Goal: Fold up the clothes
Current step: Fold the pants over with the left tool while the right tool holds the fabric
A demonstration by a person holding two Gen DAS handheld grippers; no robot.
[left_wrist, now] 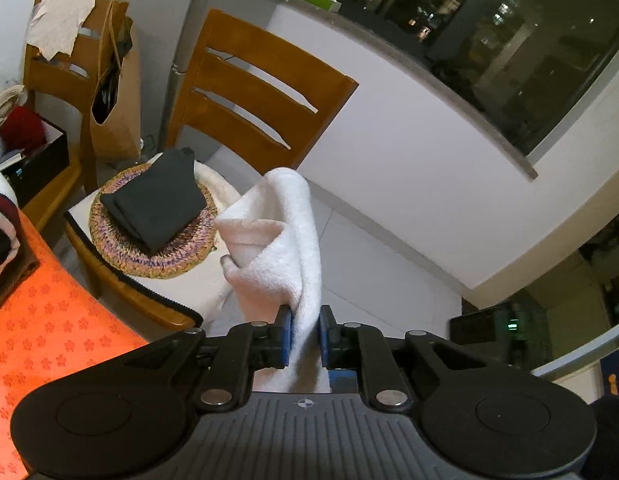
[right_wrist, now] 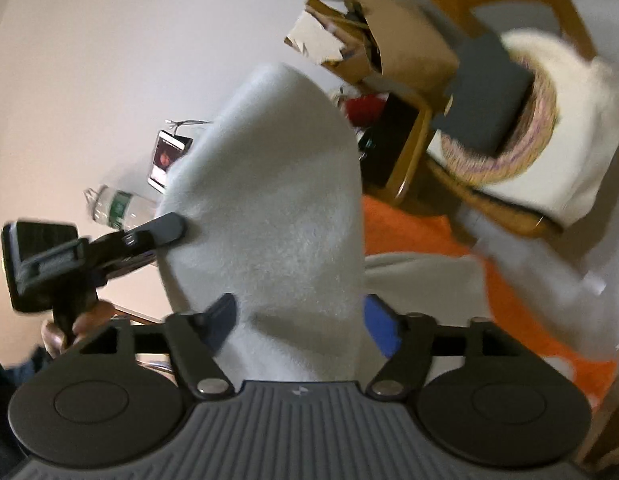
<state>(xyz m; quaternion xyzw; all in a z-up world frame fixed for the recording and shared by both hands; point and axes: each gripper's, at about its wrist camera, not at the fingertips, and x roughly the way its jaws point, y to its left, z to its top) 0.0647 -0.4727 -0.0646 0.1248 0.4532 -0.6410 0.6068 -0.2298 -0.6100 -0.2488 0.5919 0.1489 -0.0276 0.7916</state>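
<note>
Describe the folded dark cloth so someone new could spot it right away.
Find the wooden chair by the white wall under the window. On its seat lies a round woven mat, and the folded dark cloth sits on it. It is the only dark thing there.

The white towel point(left_wrist: 285, 232) is thick terry cloth, fluffy and matt. The folded dark garment point(left_wrist: 157, 204) is smooth, matt cloth, lying on a rough woven straw mat point(left_wrist: 121, 252). The chair point(left_wrist: 249, 88) is glossy varnished wood. The orange tablecloth point(left_wrist: 41, 328) has a faint sheen. The bag point(left_wrist: 113, 92) is matt brown paper. The bottle point(right_wrist: 117, 208) is clear plastic.
</note>
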